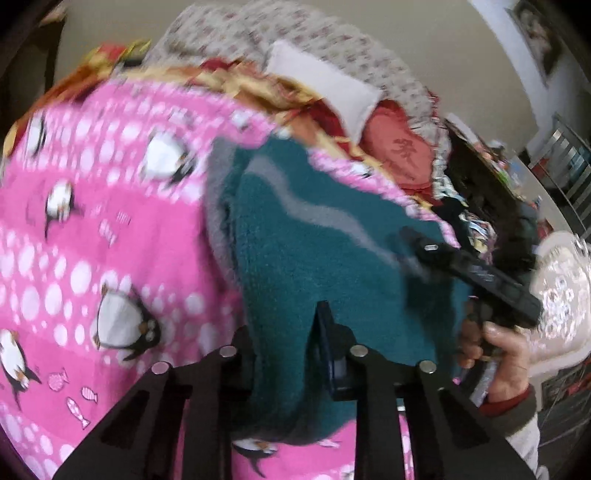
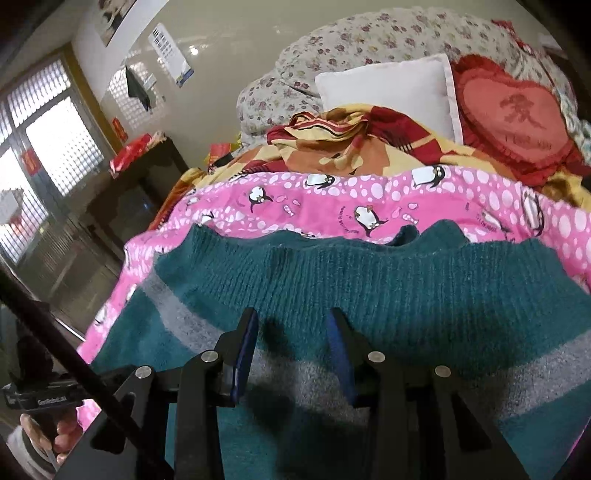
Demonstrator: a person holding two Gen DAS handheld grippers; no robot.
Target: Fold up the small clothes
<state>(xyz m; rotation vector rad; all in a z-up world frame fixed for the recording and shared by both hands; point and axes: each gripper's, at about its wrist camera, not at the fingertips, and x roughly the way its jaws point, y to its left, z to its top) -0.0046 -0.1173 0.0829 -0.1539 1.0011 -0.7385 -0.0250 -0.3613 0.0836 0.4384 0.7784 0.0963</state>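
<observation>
A teal knitted sweater (image 1: 332, 258) with grey stripes lies on a pink penguin blanket (image 1: 92, 221). In the left wrist view my left gripper (image 1: 286, 332) is shut on a bunched fold of the sweater, and the fabric hides most of its left finger. The right gripper (image 1: 476, 275), held in a hand (image 1: 495, 358), reaches over the sweater's right side. In the right wrist view my right gripper (image 2: 291, 328) stands open just over the sweater (image 2: 406, 288), near its ribbed hem. Its blue pads are apart, with flat grey-striped knit showing between them.
Behind the pink blanket (image 2: 369, 195) lie a red and yellow cover (image 2: 351, 147), a white pillow (image 2: 388, 88), a red heart cushion (image 2: 517, 114) and a floral quilt (image 2: 369, 33). A dark cabinet (image 2: 140, 184) stands left of the bed, and a black rod (image 2: 66, 347) crosses the lower left.
</observation>
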